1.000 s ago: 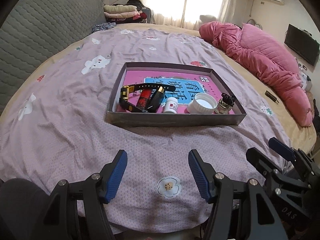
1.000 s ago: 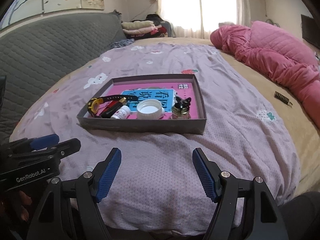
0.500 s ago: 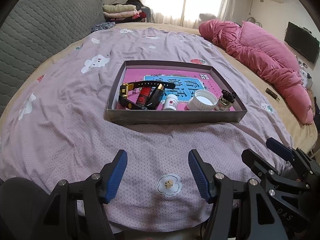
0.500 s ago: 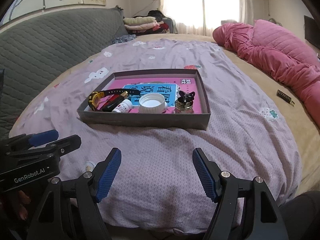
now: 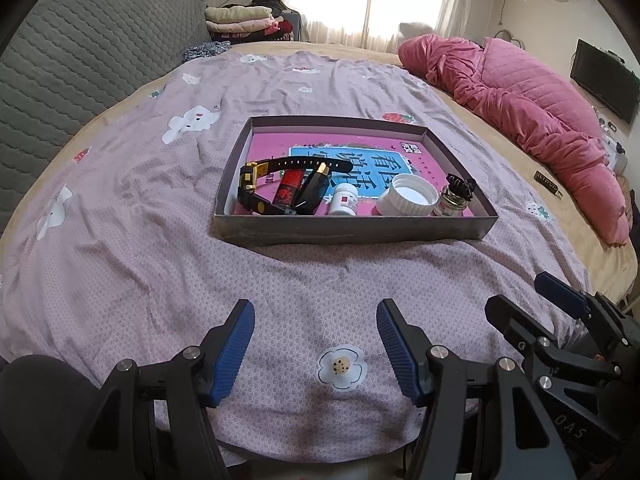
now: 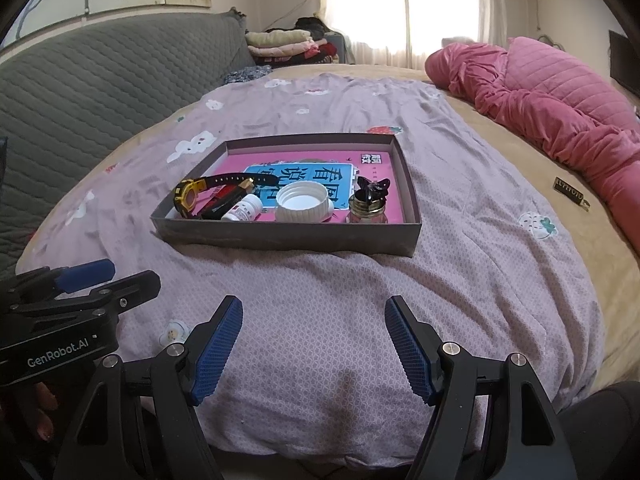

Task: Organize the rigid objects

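A shallow grey box [image 5: 352, 232] [image 6: 280, 238] with a pink printed bottom lies on the purple bedspread. Along its near side sit a black and yellow watch [image 5: 256, 184] [image 6: 188, 196], a red and black tube [image 5: 289, 190], a small white pill bottle [image 5: 344, 199] [image 6: 244, 210], a white ribbed lid [image 5: 408, 200] [image 6: 304, 201] and a small glass bottle with a black top [image 5: 454, 196] [image 6: 368, 204]. My left gripper [image 5: 314, 344] [image 6: 80, 280] is open and empty over the bed's near edge. My right gripper [image 6: 314, 344] [image 5: 552, 300] is open and empty beside it.
A pink quilt [image 5: 520, 108] [image 6: 560, 96] lies heaped along the bed's right side. A small dark strip [image 5: 548, 187] [image 6: 570, 194] lies on the beige sheet near it. A grey quilted headboard [image 5: 60, 68] stands at left. Folded clothes [image 5: 244, 20] are at the back.
Both grippers have drawn back and tilted slightly, so the box sits a little farther up in both views. The jaws stay open. The objects in the box have not moved.
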Motion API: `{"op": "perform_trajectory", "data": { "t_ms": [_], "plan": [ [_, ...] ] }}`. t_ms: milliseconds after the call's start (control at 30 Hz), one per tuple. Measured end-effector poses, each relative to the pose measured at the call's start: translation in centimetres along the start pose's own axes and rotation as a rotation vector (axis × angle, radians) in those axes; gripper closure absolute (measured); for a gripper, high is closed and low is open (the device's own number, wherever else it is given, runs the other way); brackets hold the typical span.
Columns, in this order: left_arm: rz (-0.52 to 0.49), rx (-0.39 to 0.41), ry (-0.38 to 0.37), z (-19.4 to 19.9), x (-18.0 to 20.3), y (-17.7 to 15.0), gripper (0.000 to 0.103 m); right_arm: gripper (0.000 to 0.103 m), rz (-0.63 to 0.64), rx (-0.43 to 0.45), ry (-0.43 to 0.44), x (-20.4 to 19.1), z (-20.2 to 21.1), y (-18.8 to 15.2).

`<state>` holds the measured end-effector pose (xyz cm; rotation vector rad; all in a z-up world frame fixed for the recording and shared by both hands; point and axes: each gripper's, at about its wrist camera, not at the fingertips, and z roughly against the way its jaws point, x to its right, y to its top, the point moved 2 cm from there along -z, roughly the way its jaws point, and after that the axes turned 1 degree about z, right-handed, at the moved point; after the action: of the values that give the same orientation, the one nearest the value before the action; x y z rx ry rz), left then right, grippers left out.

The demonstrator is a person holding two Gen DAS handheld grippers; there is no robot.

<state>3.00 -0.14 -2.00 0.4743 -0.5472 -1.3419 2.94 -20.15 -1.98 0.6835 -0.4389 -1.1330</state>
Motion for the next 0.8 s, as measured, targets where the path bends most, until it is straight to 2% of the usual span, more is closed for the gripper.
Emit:
{"op": "perform_trajectory", "data": {
  "t_ms": [800],
  "plan": [
    [0.000,-0.007,0.010,-0.29,-0.22,-0.07,0.040,0.028,0.014,-0.003,-0.005,0.02,-0.34,-0.23]
  ]
}}
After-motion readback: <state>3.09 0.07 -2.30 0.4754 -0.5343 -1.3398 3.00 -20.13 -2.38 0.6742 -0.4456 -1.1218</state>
